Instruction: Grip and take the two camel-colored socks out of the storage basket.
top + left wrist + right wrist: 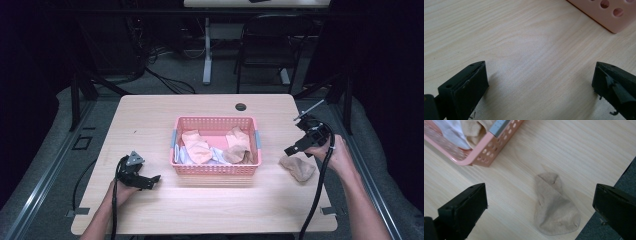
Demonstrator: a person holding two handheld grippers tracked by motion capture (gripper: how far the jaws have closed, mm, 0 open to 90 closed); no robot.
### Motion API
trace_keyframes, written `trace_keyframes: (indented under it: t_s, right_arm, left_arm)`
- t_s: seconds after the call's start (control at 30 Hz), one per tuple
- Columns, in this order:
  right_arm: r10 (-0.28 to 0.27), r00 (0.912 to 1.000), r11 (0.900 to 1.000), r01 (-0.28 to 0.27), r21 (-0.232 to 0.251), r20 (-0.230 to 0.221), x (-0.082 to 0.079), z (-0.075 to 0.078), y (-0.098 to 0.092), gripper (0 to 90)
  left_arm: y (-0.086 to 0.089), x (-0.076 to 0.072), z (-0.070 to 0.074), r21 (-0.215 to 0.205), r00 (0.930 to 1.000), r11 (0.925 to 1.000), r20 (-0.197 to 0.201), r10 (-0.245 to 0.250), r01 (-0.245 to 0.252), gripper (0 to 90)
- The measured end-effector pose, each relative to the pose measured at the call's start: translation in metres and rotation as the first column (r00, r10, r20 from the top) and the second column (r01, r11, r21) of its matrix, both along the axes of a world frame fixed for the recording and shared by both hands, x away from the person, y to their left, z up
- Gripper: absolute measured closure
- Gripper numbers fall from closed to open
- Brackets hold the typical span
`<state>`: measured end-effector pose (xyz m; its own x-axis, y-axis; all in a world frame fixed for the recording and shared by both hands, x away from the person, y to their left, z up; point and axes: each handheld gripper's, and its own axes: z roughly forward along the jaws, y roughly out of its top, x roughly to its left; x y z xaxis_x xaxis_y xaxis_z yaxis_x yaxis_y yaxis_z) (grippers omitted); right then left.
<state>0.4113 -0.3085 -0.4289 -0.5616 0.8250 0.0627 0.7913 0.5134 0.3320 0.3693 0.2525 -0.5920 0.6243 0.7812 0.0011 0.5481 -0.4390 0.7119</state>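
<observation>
Lying below our wide-open right gripper (540, 202): one sock (554, 206), soft, light, limp; we'd pinch its bunched middle.

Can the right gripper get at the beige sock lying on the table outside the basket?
Probably yes. The right gripper is open above the beige sock, which lies flat on bare table, apart from the pink basket, with nothing between.

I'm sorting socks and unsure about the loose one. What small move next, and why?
Probably lower the right gripper onto the beige sock: its jaws stand open above it, and the sock lies alone on the table outside the pink basket.
</observation>
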Motion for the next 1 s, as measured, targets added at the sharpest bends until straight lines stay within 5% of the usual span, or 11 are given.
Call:
trace_keyframes:
  t_s: [0.43, 1.0]
  right_arm:
    - [0.090, 0.9947, 0.995, -0.088, -0.035, 0.049, 0.000, 0.025, 0.038, 0.0]
    - [0.219, 0.9739, 0.976, -0.218, -0.021, 0.059, 0.009, 0.028, 0.101, 0.0]
  left_arm:
    - [0.000, 0.000, 0.000, 0.000, 1.0000, 1.0000, 0.001, 0.000, 0.000, 0.1]
    - [0.000, 0.000, 0.000, 0.000, 1.0000, 1.0000, 0.001, 0.001, -0.001, 0.1]
